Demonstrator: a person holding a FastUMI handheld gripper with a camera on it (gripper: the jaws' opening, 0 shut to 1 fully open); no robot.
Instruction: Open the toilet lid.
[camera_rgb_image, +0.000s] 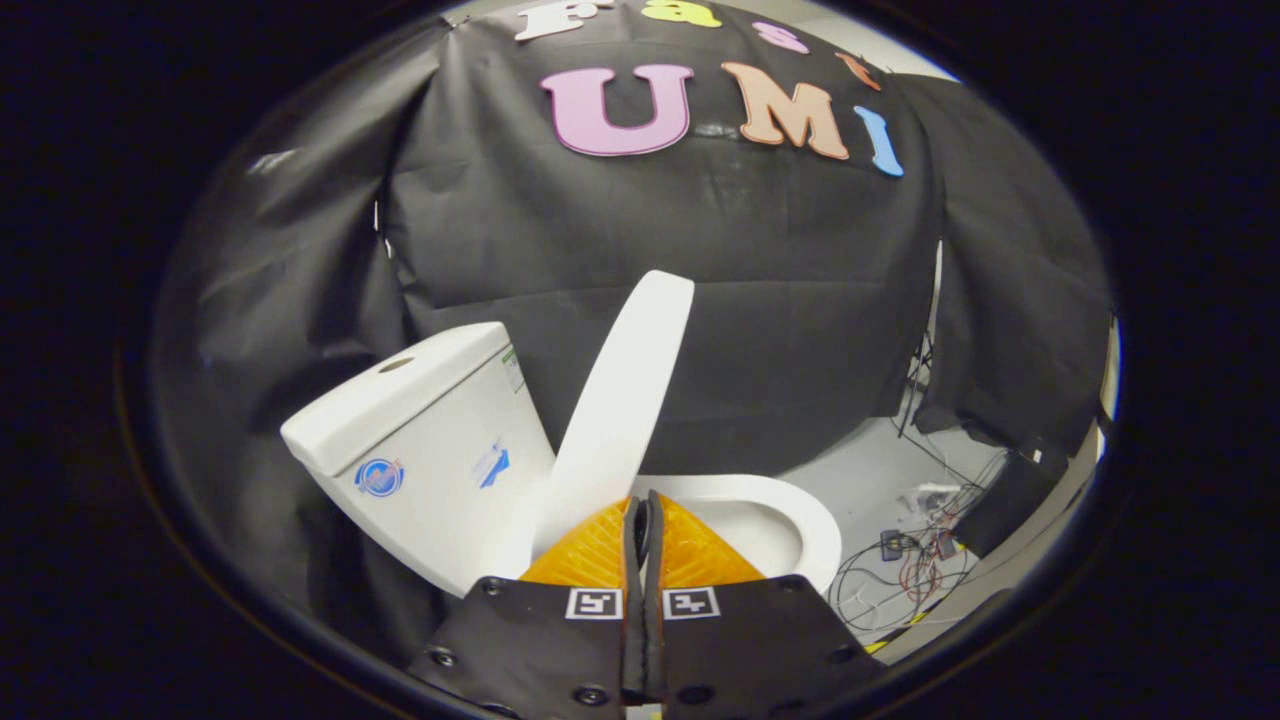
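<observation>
Standing raised beside the tank (430, 440), toilet lid (620, 400), hand-held gripper (643, 515) closed, 2 fingers seemingly holding nothing, just before it.

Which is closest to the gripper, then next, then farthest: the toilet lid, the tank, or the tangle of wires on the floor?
From the shut gripper:
1. Toilet lid, raised, just ahead of the fingers.
2. Tank, behind the lid, to its left.
3. Wires, on the floor past the bowl, right.

A: From my end the light looks even and moderate, and the white toilet lid (625, 400) reads bright without blowing out.

B: Any blur?

A: I see sharp focus mid-view. The fisheye bends the black cloth (660, 270) hard outward, and the pressed-together gripper (643, 515) fingers sit close and slightly soft, in shade.
</observation>
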